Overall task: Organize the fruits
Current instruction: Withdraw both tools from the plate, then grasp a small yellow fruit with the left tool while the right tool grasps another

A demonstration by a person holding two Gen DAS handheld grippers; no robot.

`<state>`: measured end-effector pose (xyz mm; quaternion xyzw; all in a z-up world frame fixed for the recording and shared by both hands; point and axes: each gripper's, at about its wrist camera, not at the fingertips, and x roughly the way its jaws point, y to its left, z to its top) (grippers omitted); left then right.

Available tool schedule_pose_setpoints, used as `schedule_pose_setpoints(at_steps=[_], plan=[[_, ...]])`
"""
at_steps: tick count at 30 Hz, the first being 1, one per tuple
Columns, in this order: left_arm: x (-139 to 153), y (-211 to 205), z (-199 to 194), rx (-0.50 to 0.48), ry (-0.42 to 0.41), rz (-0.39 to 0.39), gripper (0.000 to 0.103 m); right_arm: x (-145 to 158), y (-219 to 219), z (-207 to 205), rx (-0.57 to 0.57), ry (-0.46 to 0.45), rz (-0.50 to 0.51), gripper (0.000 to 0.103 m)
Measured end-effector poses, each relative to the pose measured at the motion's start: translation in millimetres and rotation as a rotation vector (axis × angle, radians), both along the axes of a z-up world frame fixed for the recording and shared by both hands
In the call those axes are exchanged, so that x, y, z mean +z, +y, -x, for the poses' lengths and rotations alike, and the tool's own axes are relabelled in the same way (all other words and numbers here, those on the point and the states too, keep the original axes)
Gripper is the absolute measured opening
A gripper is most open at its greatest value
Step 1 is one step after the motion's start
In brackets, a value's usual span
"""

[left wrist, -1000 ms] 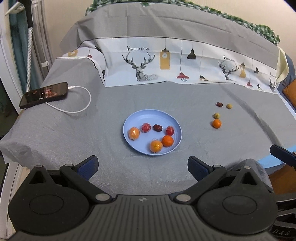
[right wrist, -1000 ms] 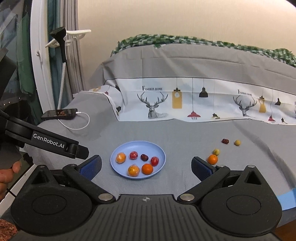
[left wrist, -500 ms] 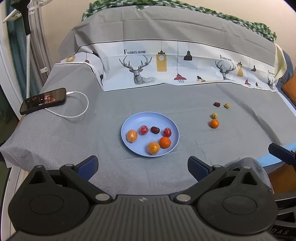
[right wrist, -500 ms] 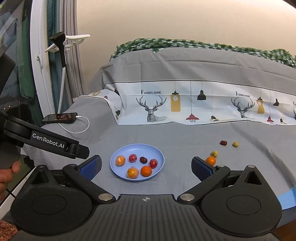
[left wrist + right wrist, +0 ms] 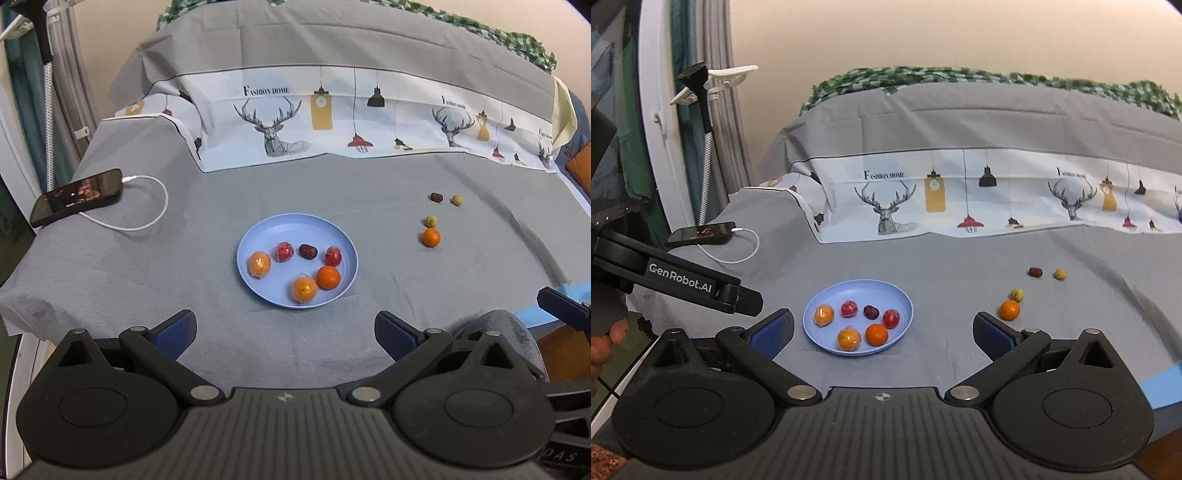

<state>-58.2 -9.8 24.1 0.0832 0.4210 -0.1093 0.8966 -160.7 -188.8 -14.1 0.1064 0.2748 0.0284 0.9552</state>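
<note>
A blue plate (image 5: 266, 236) (image 5: 831, 295) sits mid-table and holds several fruits: wrapped oranges, a bare orange (image 5: 328, 277), red fruits and a dark date (image 5: 307, 251). To its right on the grey cloth lie a loose orange (image 5: 431, 237) (image 5: 1009, 309), a yellow-green fruit (image 5: 430, 221), a dark date (image 5: 436, 196) and a yellow fruit (image 5: 457, 199). My left gripper (image 5: 284, 332) is open and empty, held back near the table's front edge. My right gripper (image 5: 882, 332) is open and empty, also near the front edge.
A phone (image 5: 75, 201) with a white cable (image 5: 147, 206) lies at the far left. A printed deer cloth (image 5: 332, 122) covers a raised ridge at the back. The left gripper's body (image 5: 676, 277) shows at the left of the right wrist view.
Both grippers have drawn slightly back and up from the table; the fruits and plate have not moved.
</note>
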Motion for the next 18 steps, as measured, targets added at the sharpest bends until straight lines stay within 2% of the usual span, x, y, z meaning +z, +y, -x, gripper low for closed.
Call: schedule_pose_setpoints(at_steps=[6, 11, 18], plan=[[-5, -20, -21, -0.014, 0.033, -0.002, 0.103, -13, -24, -12, -0.060, 0.040, -0.055, 0.102], [-8, -44, -41, -0.036, 0.055, 0.003, 0.103, -17, -47, -19, -0.111, 0.047, -0.055, 0.102], [-11, -96, -75, -0.096, 0.052, 0.005, 0.103, -25, -111, -40, -0.251, 0.051, -0.036, 0.102]])
